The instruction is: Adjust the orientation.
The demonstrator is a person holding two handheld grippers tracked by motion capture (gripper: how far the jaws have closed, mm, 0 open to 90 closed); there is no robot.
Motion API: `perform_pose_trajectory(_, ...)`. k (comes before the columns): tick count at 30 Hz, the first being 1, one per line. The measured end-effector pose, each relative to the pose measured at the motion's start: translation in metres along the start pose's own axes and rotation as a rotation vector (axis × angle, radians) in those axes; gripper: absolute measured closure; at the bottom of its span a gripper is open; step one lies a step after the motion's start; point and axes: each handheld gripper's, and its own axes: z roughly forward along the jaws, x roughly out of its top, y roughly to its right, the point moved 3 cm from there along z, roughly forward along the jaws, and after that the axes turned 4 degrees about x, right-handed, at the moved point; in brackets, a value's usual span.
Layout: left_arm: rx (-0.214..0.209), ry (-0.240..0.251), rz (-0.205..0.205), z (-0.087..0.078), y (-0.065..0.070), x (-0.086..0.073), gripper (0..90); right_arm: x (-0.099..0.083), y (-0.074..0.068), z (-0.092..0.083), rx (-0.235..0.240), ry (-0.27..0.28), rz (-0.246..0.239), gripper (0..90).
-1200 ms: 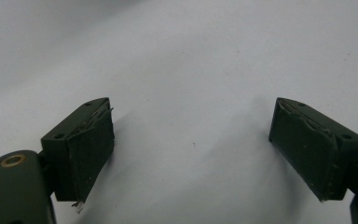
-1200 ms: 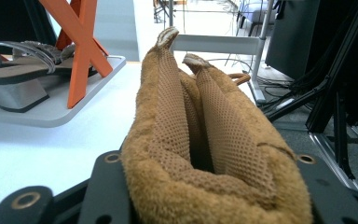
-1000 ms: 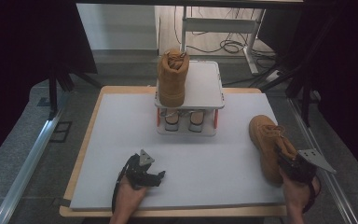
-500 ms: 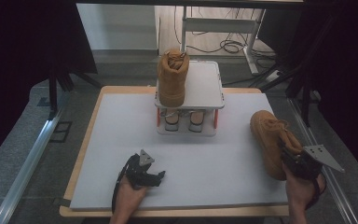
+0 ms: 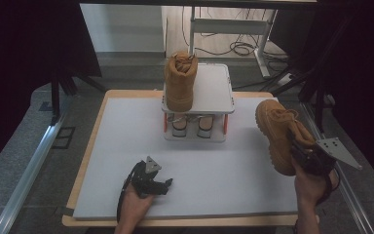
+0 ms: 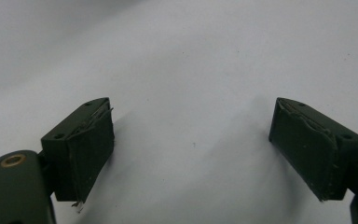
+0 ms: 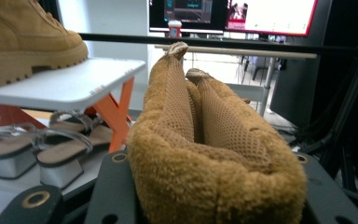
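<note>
- The right tongs (image 5: 306,157) grip a tan boot (image 5: 281,131) by its padded collar at the right side of the tabletop (image 5: 126,141). In the right gripper view the black jaws press on both sides of the fuzzy collar.
- In the high view that boot is tilted, its toe pointing away from the person and its lugged sole turned toward the middle of the tabletop. Its heel end is hidden behind the tongs and the right hand (image 5: 310,187).
- In the right gripper view the collar covers the lower frame, so the boot's toe and sole are hidden and the jaw tips are cut off at the bottom edge.
- The left tongs (image 5: 164,184) rest low on the near left part of the tabletop, jaws wide apart with nothing between them. The left gripper view shows only bare white surface between the pads (image 6: 89,151).
- A second tan boot (image 5: 180,80) stands upright on the left half of a small white rack (image 5: 214,90) at the far middle of the tabletop, well apart from the held boot. In the right gripper view it is cut off by the top and left edges.
- A pair of sandals (image 5: 191,125) sits under the rack's top shelf, between its orange legs. From above only their front parts show.
</note>
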Motion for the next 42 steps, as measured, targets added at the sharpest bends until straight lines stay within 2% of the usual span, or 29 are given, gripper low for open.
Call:
perform_pose_trajectory(13,0.002,0.000,0.001,0.000,0.000,0.000,13.8,0.032,-0.020,0.020,0.045,0.052,-0.028,57.5)
perform_pose_trajectory(31,0.002,0.001,0.002,0.000,0.000,0.000,13.8,0.064,-0.032,0.038,0.063,0.089,-0.046,57.5)
perform_pose_trajectory(42,0.001,0.002,0.002,0.000,0.000,0.000,13.8,0.083,-0.045,0.053,0.086,0.109,-0.065,57.4)
